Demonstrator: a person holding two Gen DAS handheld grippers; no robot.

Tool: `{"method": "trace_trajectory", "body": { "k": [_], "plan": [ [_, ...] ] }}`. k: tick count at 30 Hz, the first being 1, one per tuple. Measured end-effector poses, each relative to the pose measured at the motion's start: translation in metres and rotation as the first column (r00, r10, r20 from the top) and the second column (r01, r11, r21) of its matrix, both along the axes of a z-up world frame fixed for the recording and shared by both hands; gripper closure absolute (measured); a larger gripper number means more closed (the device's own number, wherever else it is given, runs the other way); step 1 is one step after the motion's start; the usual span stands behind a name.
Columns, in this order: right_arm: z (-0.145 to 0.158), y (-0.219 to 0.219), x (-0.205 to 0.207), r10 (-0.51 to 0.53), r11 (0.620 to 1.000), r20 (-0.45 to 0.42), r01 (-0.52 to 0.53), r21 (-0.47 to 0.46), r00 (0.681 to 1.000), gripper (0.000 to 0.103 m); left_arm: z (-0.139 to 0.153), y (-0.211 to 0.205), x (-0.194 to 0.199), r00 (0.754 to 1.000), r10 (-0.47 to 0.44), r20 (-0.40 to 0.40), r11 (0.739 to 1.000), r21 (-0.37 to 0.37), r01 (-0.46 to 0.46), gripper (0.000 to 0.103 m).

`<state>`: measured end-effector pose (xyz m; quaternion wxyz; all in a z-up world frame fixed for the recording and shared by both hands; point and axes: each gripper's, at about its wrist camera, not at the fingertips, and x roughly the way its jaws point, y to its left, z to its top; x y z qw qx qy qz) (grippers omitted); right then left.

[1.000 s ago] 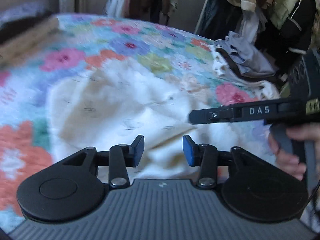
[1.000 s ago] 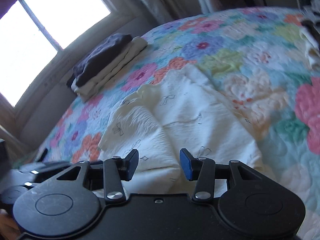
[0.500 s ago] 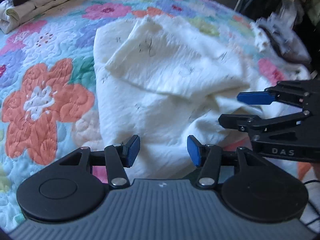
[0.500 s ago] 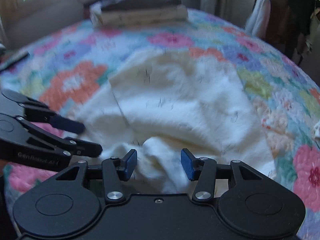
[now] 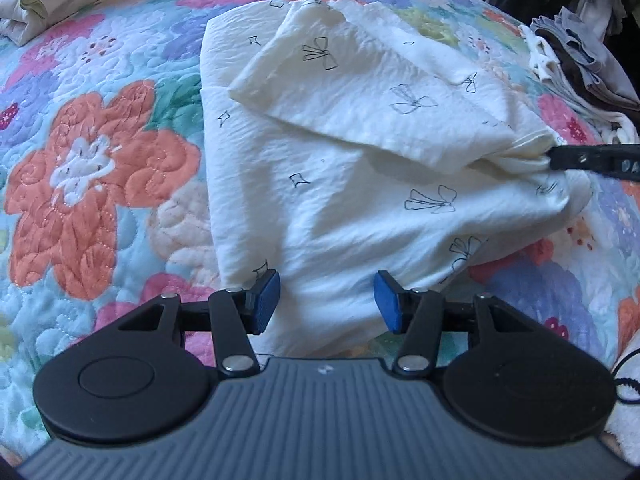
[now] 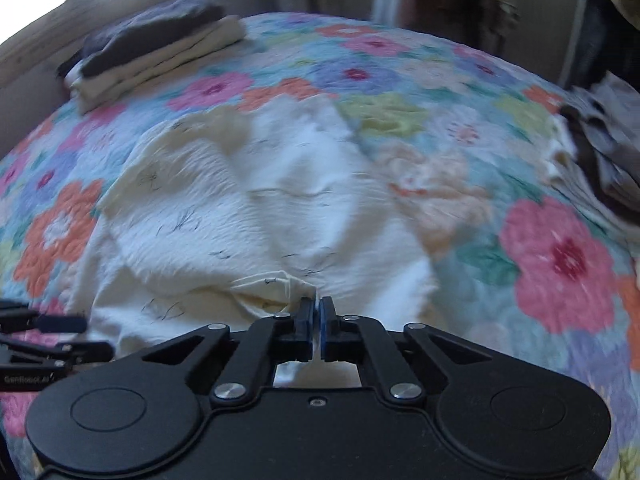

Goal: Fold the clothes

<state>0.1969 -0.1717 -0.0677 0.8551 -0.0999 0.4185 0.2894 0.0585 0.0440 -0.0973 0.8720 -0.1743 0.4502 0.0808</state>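
We hold the left tool (image 5: 326, 300) with its blue pads (image 5: 266, 300) spread wide apart, nothing between them. Just ahead of those pads lies the white garment (image 5: 340, 184), printed with small black bows and diamonds, spread crumpled on the flowered quilt (image 5: 80, 168) of the bed. Its near edge sits right under the left tool's tips, though we cannot tell whether they touch the cloth. One flap of the garment is folded back over the rest and slants up and away ahead of the left tool.

Our right tool (image 6: 316, 322) is closed tight on a bunched hem of the white garment (image 6: 248, 216), the cloth pinched between its two blue pads. From the left wrist view, the right tool (image 5: 592, 160) comes in from the right side, its dark tip biting that gathered edge, so the fabric there is pulled into a taut ridge. From the right wrist view, the left tool (image 6: 64, 336) shows at the lower left, beside the garment's edge.

Far ahead and to the left of both tools sits a stack of folded clothes (image 6: 152, 52), dark on top and cream beneath. Off to the right, at the quilt's edge, lies a loose heap of clothes (image 5: 580, 52) in grey, brown and white.
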Motion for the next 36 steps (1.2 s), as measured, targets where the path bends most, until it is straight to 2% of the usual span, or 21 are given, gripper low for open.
{"method": "trace_trajectory", "body": {
  "k": [5,9,12,15,20,24,27,30,32,34,36],
  "plan": [
    [0.019,-0.022,-0.015,-0.083,0.994,0.118,0.075,0.075,0.990,0.102,0.002,0.004,-0.001,1.000,0.013,0.012,1.000,-0.007,-0.013,0.051],
    [0.002,-0.014,-0.012,-0.095,0.994,0.094,0.099,-0.039,0.991,0.102,0.003,0.006,-0.001,1.000,0.017,0.019,1.000,-0.006,-0.017,0.049],
    [-0.009,-0.010,-0.009,-0.093,0.989,0.065,0.100,-0.111,0.994,0.102,0.000,-0.003,0.001,1.000,-0.019,-0.008,0.999,0.048,0.020,0.049],
    [-0.013,-0.010,-0.011,-0.081,0.985,0.070,0.090,-0.146,0.994,0.101,-0.005,-0.002,0.002,0.999,-0.003,-0.036,0.997,0.077,0.006,0.049],
    [-0.021,-0.009,-0.011,-0.071,0.978,0.069,0.083,-0.193,0.995,0.102,-0.006,0.014,-0.001,0.996,0.077,-0.036,0.996,0.042,-0.075,0.049],
    [-0.021,-0.016,-0.002,-0.115,0.975,0.051,0.123,-0.185,0.992,0.102,-0.008,0.015,-0.002,0.996,0.072,-0.056,0.995,0.075,-0.068,0.049],
    [-0.025,-0.016,-0.001,-0.134,0.955,0.119,0.161,-0.251,0.984,0.101,-0.010,0.015,-0.003,0.995,0.069,-0.071,0.993,0.100,-0.062,0.049],
    [-0.025,-0.018,0.000,-0.123,0.969,0.105,0.142,-0.204,0.987,0.101,-0.011,0.015,-0.004,0.994,0.066,-0.085,0.991,0.124,-0.056,0.049],
    [-0.013,-0.015,-0.005,-0.114,0.976,0.163,0.141,-0.167,0.980,0.101,-0.011,0.015,-0.006,0.995,0.065,-0.082,0.991,0.125,-0.054,0.049],
    [0.000,-0.010,-0.013,-0.092,0.984,0.233,0.125,-0.127,0.968,0.095,-0.010,0.016,-0.009,0.995,0.062,-0.074,0.992,0.114,-0.053,0.049],
    [0.013,-0.004,-0.024,-0.037,0.998,0.259,0.050,-0.043,0.965,0.094,-0.009,0.019,-0.012,0.996,0.062,-0.060,0.994,0.092,-0.056,0.049]
  ]
}}
